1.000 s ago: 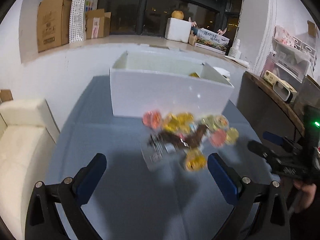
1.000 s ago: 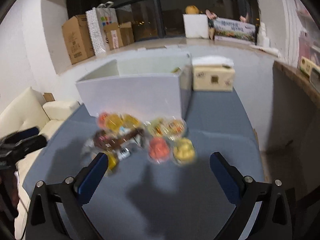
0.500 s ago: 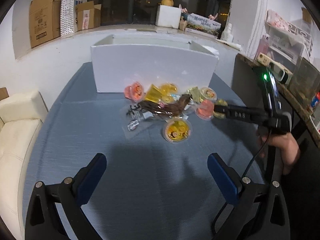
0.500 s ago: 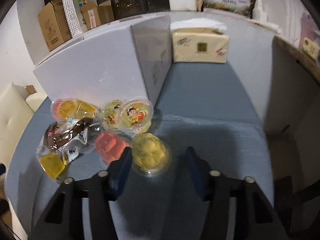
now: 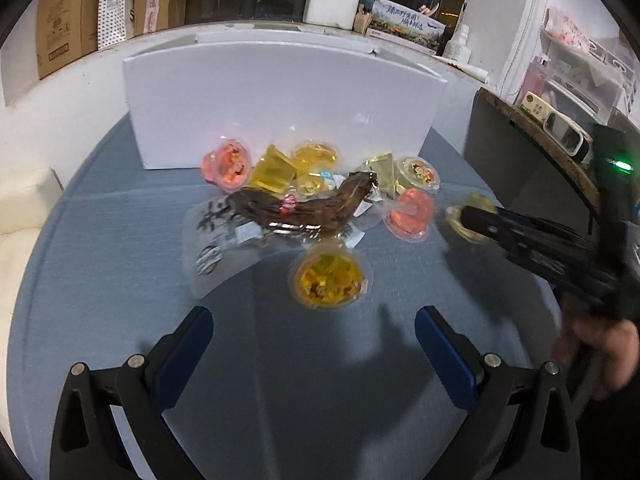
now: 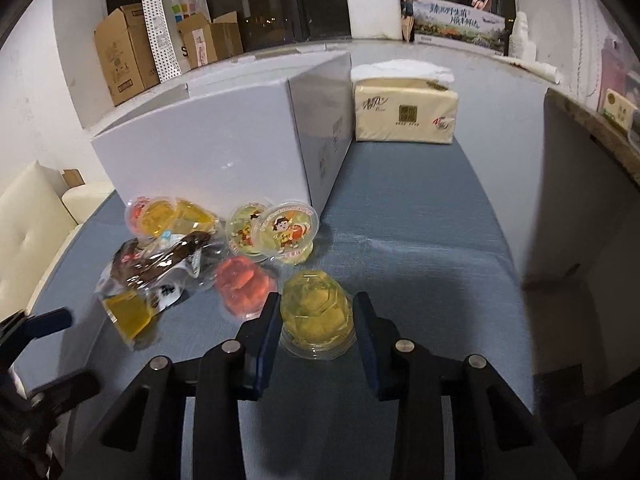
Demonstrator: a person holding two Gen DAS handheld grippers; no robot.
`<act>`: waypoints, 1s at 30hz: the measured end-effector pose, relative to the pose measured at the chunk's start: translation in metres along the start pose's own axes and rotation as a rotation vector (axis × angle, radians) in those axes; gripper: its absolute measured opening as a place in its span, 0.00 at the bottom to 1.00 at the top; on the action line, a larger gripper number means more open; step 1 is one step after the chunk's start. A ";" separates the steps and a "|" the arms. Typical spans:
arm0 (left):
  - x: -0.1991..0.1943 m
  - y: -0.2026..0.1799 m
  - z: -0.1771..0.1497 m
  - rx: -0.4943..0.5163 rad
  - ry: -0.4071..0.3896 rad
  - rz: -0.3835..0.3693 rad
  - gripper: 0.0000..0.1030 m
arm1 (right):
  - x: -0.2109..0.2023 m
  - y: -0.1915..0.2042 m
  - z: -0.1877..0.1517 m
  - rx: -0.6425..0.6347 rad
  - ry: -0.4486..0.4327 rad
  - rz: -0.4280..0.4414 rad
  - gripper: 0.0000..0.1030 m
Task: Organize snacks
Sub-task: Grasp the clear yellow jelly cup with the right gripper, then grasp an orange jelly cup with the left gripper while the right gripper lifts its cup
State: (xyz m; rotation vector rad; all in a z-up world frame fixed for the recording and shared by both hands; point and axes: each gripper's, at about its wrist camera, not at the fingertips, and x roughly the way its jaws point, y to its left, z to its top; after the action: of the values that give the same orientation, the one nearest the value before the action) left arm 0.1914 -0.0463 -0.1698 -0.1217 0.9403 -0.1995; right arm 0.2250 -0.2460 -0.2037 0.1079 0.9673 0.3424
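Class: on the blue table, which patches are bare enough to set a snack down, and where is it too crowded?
Free: the blue table between the white box, the tissue pack and the right edge, and the near strip just ahead of the open left hand-held gripper. Crowded: the jelly cups and the brown snack packet against the box front.

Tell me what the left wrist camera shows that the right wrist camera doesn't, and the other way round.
Only the left wrist view shows the open left gripper over bare tabletop and an orange jelly cup just ahead of it. Only the right wrist view shows the tissue pack beside the white box, and the right gripper's pads pressing both sides of the yellow jelly cup. Both show the box, the pile of jelly cups, the brown snack packet, the pink jelly cup and the right gripper.
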 end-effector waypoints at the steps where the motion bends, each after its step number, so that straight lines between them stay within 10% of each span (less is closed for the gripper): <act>1: 0.004 -0.001 0.002 0.002 0.005 0.001 1.00 | -0.005 0.000 -0.002 0.000 -0.004 0.004 0.38; 8: 0.022 -0.008 0.016 0.002 0.015 0.032 0.96 | -0.034 0.000 -0.006 0.003 -0.040 0.016 0.38; 11: 0.025 -0.008 0.016 0.008 0.024 0.024 0.50 | -0.040 -0.001 -0.005 0.004 -0.052 0.020 0.38; 30: -0.073 -0.007 0.030 0.069 -0.156 -0.062 0.50 | -0.071 0.033 0.013 -0.024 -0.131 0.064 0.38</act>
State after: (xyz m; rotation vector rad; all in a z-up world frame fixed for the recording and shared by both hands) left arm 0.1729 -0.0366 -0.0934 -0.1011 0.7742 -0.2752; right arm 0.1912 -0.2380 -0.1329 0.1377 0.8315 0.4009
